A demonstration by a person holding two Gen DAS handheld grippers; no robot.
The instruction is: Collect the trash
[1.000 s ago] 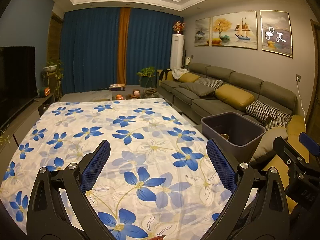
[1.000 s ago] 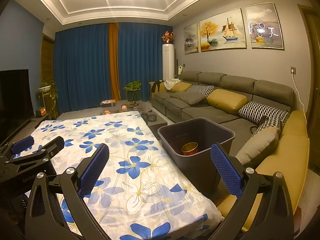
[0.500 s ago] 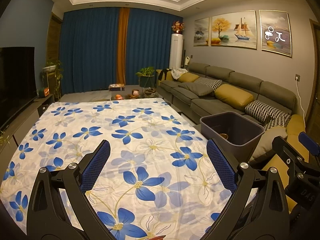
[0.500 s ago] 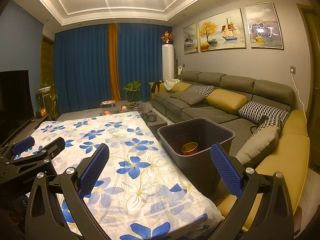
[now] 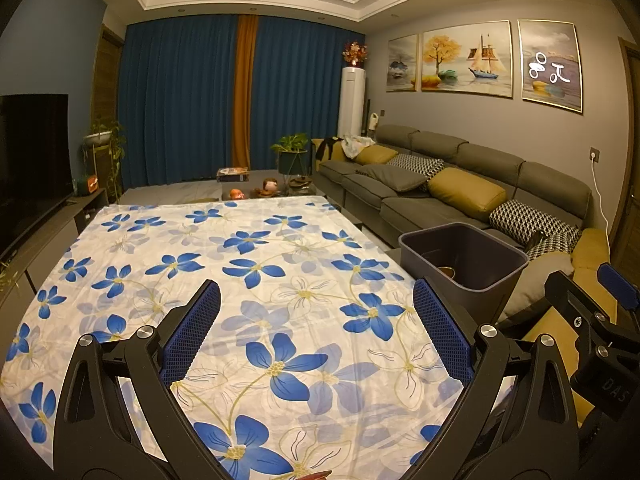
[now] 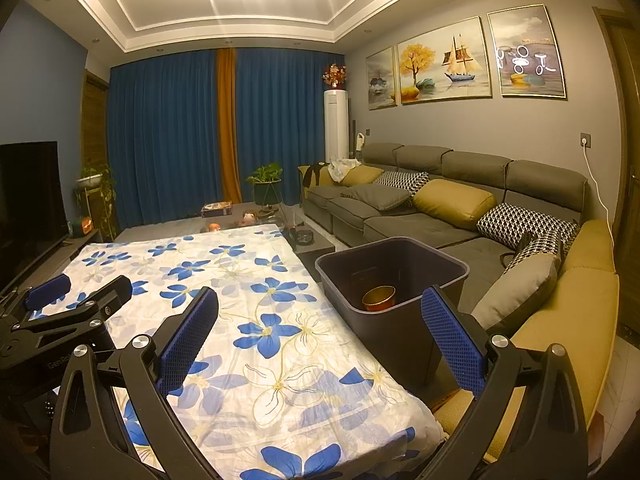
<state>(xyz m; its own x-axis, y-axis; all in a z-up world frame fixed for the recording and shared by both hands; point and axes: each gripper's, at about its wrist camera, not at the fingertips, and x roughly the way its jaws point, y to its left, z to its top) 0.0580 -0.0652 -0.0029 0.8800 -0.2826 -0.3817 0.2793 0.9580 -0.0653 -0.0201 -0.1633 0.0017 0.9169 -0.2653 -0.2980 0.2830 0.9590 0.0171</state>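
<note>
A dark grey bin (image 6: 394,276) stands at the table's right side, next to the sofa; a round gold-rimmed container (image 6: 379,298) lies in its bottom. The same bin (image 5: 464,258) shows at the right in the left wrist view. My left gripper (image 5: 318,328) hangs open over the flowered tablecloth (image 5: 224,264), nothing between its blue pads. My right gripper (image 6: 322,330) is also open, above the table's right edge with the bin just beyond its right finger. No loose trash shows on the cloth.
A grey sofa (image 6: 448,216) with yellow and patterned cushions runs along the right wall. A TV (image 5: 34,148) on a low cabinet lines the left. Beyond the table stands a low table with small items (image 5: 256,190), a potted plant (image 5: 290,152) and blue curtains.
Both grippers have stayed open; the views have shifted only slightly, with the left view drifting a little away from the bin.
</note>
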